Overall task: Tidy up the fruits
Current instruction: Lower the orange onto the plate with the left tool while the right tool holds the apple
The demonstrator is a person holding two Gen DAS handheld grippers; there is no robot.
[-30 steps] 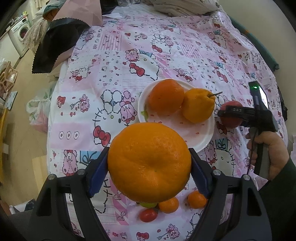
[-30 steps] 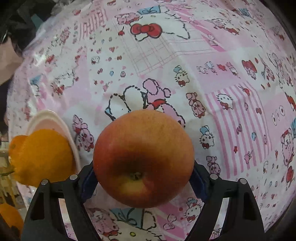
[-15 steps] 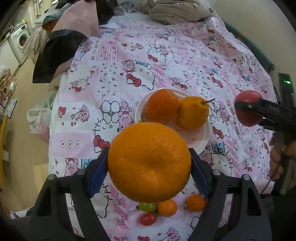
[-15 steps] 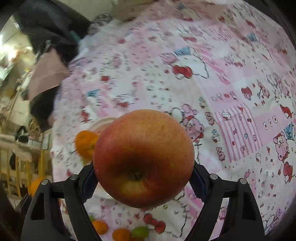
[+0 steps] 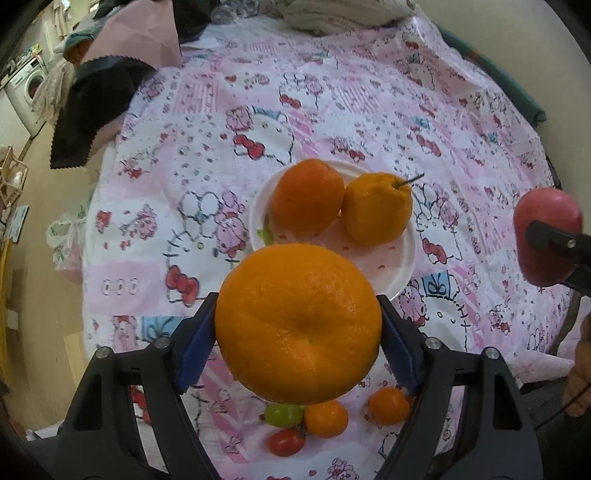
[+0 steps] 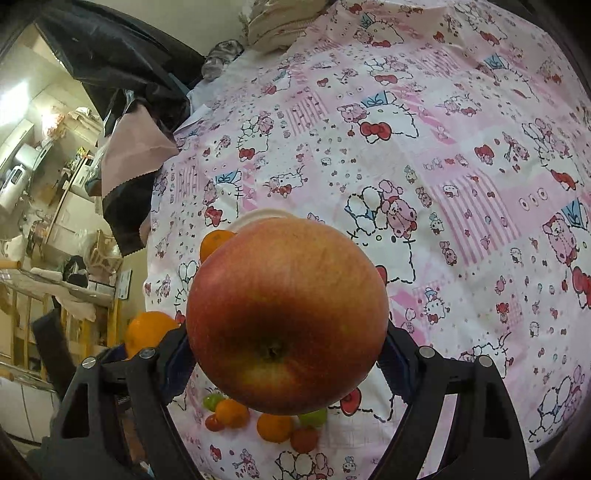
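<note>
My left gripper (image 5: 298, 332) is shut on a large orange (image 5: 298, 325), held above the pink cartoon-print bedspread just in front of a white plate (image 5: 380, 258). On the plate lie a round orange (image 5: 308, 195) and a bumpy stemmed citrus (image 5: 376, 208). My right gripper (image 6: 286, 343) is shut on a red apple (image 6: 286, 314), raised to the right of the plate; the apple (image 5: 543, 229) also shows at the left wrist view's right edge. Below my left gripper sit small fruits on the spread: a green one (image 5: 283, 414), two small oranges (image 5: 325, 419) and a red tomato (image 5: 286, 441).
Black cloth (image 5: 92, 110), pink cloth (image 5: 136, 40) and bundled laundry (image 5: 343, 14) crowd the bed's far-left corner. The bed's left edge drops to the floor, where a plastic bag (image 5: 66, 240) lies. A person's hand (image 5: 580, 376) shows at the right.
My right gripper has risen with the apple and drawn away from the plate, so more of the bed and room shows. My left gripper has shifted only slightly, keeping the orange.
</note>
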